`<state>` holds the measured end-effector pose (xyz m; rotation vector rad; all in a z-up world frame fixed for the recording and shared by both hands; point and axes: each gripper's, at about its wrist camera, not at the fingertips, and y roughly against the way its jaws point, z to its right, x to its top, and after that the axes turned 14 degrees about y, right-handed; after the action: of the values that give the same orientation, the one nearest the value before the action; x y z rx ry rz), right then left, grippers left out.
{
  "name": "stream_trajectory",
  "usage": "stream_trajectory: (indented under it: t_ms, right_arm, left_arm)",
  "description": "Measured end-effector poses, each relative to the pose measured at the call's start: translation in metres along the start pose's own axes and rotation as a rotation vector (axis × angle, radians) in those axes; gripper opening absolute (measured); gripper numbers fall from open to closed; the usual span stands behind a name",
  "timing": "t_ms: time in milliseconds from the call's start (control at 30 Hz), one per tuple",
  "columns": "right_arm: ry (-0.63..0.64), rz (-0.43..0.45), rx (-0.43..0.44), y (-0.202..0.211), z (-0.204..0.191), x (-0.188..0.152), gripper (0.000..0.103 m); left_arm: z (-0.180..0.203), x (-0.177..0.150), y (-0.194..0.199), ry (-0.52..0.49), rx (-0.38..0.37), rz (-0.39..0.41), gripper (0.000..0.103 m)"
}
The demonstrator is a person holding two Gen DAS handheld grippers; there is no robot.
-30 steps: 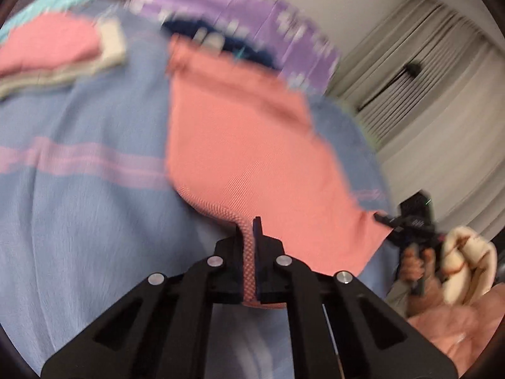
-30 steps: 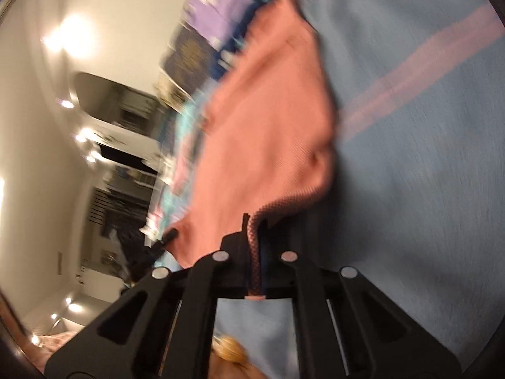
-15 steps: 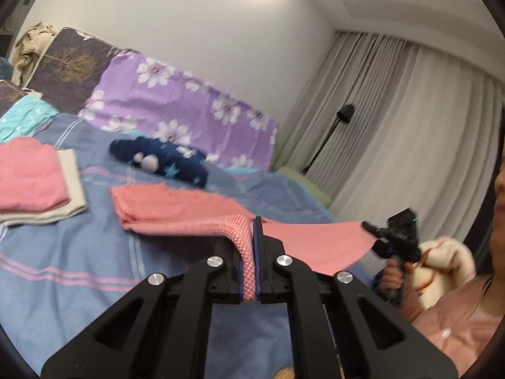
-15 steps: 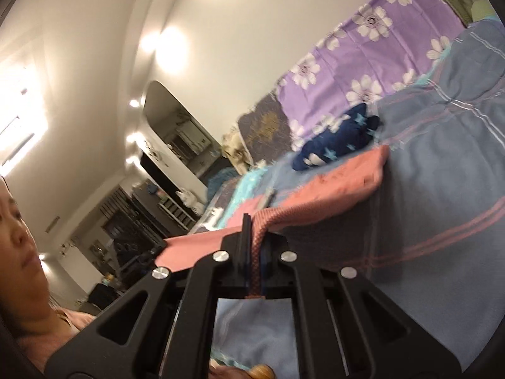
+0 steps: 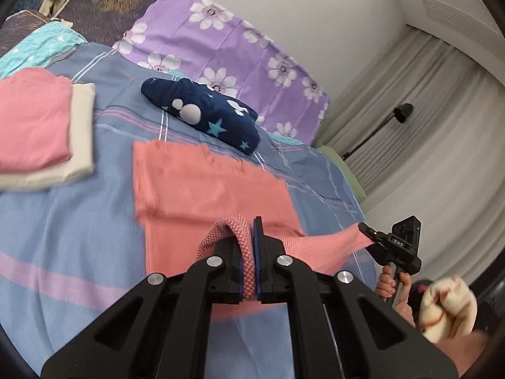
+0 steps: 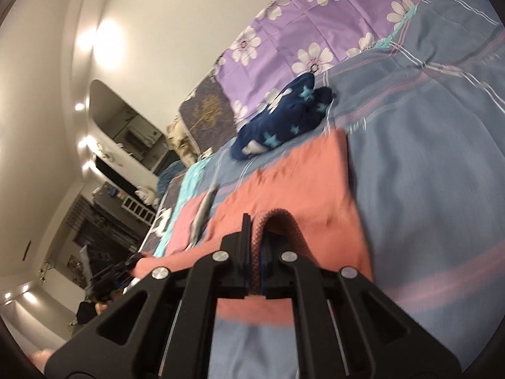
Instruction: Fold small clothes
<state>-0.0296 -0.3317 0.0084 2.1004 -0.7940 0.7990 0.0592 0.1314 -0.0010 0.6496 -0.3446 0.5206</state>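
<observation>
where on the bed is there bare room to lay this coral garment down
Bare blue bedspread lies left of the coral garment, below the folded pink and cream stack, and on its right side. The far end is crowded: the navy star garment lies against the purple floral pillow.

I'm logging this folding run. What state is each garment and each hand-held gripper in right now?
Left hand-held gripper: shut on the coral garment's ribbed edge.
Right hand-held gripper: shut on the same ribbed edge, other end.
Coral garment: near edge lifted, far part lying on the bedspread.
Pink garment: folded, stacked on a cream one.
Cream garment: folded, under the pink.
Navy star garment: bunched, unfolded.
</observation>
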Motion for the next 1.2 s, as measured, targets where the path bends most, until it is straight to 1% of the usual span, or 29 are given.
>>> stream_trajectory:
  t_ms: [33, 100, 133, 167, 200, 233, 267, 300, 333, 367, 400, 433, 467, 533, 567, 600, 667, 733, 833, 867, 900, 933, 967, 1000, 1033, 1067, 1100, 1133, 1200]
  right_arm:
    - [0.001, -0.003, -0.020, -0.018, 0.006, 0.014, 0.004]
    - [-0.022, -0.021, -0.061, -0.054, 0.022, 0.038, 0.005]
    - [-0.045, -0.037, -0.087, -0.075, 0.033, 0.049, 0.006]
    - [-0.066, -0.048, -0.111, -0.089, 0.043, 0.055, 0.009]
    - [-0.099, -0.065, -0.153, -0.110, 0.057, 0.062, 0.011]
    - [-0.118, -0.100, -0.193, -0.131, 0.070, 0.065, 0.016]
    - [-0.134, -0.132, -0.219, -0.143, 0.079, 0.064, 0.026]
    - [-0.173, -0.181, -0.259, -0.159, 0.092, 0.058, 0.030]
    - [-0.190, -0.197, -0.258, -0.163, 0.095, 0.053, 0.032]
    - [-0.205, -0.210, -0.237, -0.166, 0.099, 0.047, 0.034]
    - [-0.196, -0.215, -0.205, -0.164, 0.100, 0.042, 0.041]
    - [-0.164, -0.216, -0.188, -0.160, 0.098, 0.040, 0.051]
    - [-0.134, -0.220, -0.190, -0.156, 0.096, 0.039, 0.054]
    - [-0.023, -0.239, -0.238, -0.142, 0.089, 0.042, 0.058]
    - [0.023, -0.246, -0.264, -0.137, 0.085, 0.044, 0.064]
    - [0.114, -0.257, -0.312, -0.131, 0.078, 0.047, 0.066]
    - [0.245, -0.283, -0.362, -0.125, 0.066, 0.048, 0.068]
    - [0.373, -0.335, -0.394, -0.125, 0.056, 0.044, 0.069]
    - [0.576, -0.432, -0.475, -0.134, 0.044, 0.028, 0.069]
    - [0.624, -0.452, -0.495, -0.138, 0.042, 0.024, 0.069]
    - [0.712, -0.480, -0.535, -0.145, 0.039, 0.017, 0.070]
    - [0.773, -0.488, -0.568, -0.150, 0.036, 0.013, 0.073]
    - [0.823, -0.488, -0.597, -0.156, 0.035, 0.010, 0.075]
    - [0.900, -0.479, -0.638, -0.164, 0.031, 0.007, 0.076]
    - [0.944, -0.473, -0.658, -0.170, 0.029, 0.006, 0.076]
    - [0.975, -0.467, -0.672, -0.175, 0.027, 0.006, 0.076]
    - [1.015, -0.454, -0.684, -0.182, 0.025, 0.006, 0.076]
    - [1.057, -0.437, -0.687, -0.188, 0.022, 0.006, 0.074]
    - [1.091, -0.424, -0.670, -0.195, 0.019, 0.010, 0.054]
  left_arm:
    - [0.001, 0.014, -0.012, 0.007, 0.015, -0.002, 0.005]
    - [-0.003, 0.050, -0.051, 0.025, 0.074, -0.013, 0.005]
    - [-0.006, 0.061, -0.064, 0.042, 0.102, -0.012, 0.007]
    - [-0.015, 0.076, -0.086, 0.076, 0.150, -0.011, 0.010]
    - [-0.026, 0.087, -0.105, 0.106, 0.226, 0.012, 0.022]
    - [-0.036, 0.093, -0.116, 0.130, 0.287, 0.037, 0.038]
    - [-0.050, 0.098, -0.130, 0.166, 0.352, 0.058, 0.043]
    - [-0.063, 0.098, -0.139, 0.200, 0.389, 0.058, 0.043]
    - [-0.071, 0.095, -0.142, 0.224, 0.401, 0.050, 0.043]
    - [-0.081, 0.091, -0.144, 0.252, 0.392, 0.033, 0.043]
    - [-0.087, 0.086, -0.142, 0.261, 0.372, 0.022, 0.045]
    - [-0.089, 0.081, -0.138, 0.246, 0.364, 0.019, 0.046]
    - [-0.088, 0.078, -0.135, 0.214, 0.378, 0.023, 0.046]
    - [-0.082, 0.076, -0.126, 0.119, 0.417, 0.042, 0.052]
    - [-0.077, 0.075, -0.125, 0.074, 0.432, 0.050, 0.053]
    - [-0.071, 0.075, -0.123, 0.022, 0.445, 0.057, 0.056]
    - [-0.066, 0.078, -0.123, -0.051, 0.447, 0.051, 0.060]
    - [-0.059, 0.079, -0.134, -0.110, 0.443, 0.026, 0.061]
    - [-0.053, 0.081, -0.158, -0.172, 0.486, -0.014, 0.061]
    - [-0.052, 0.084, -0.170, -0.197, 0.508, -0.031, 0.061]
    - [-0.050, 0.085, -0.179, -0.210, 0.518, -0.041, 0.060]
    - [-0.050, 0.087, -0.188, -0.224, 0.527, -0.056, 0.056]
    - [-0.049, 0.088, -0.193, -0.234, 0.537, -0.068, 0.048]
    - [-0.049, 0.089, -0.201, -0.243, 0.554, -0.082, 0.031]
    - [-0.050, 0.091, -0.208, -0.249, 0.582, -0.094, 0.027]
    - [-0.049, 0.091, -0.211, -0.256, 0.593, -0.092, 0.024]
    - [-0.048, 0.092, -0.214, -0.268, 0.594, -0.088, 0.016]
    - [-0.047, 0.093, -0.214, -0.279, 0.587, -0.084, 0.006]
    - [-0.044, 0.095, -0.209, -0.275, 0.556, -0.062, 0.004]
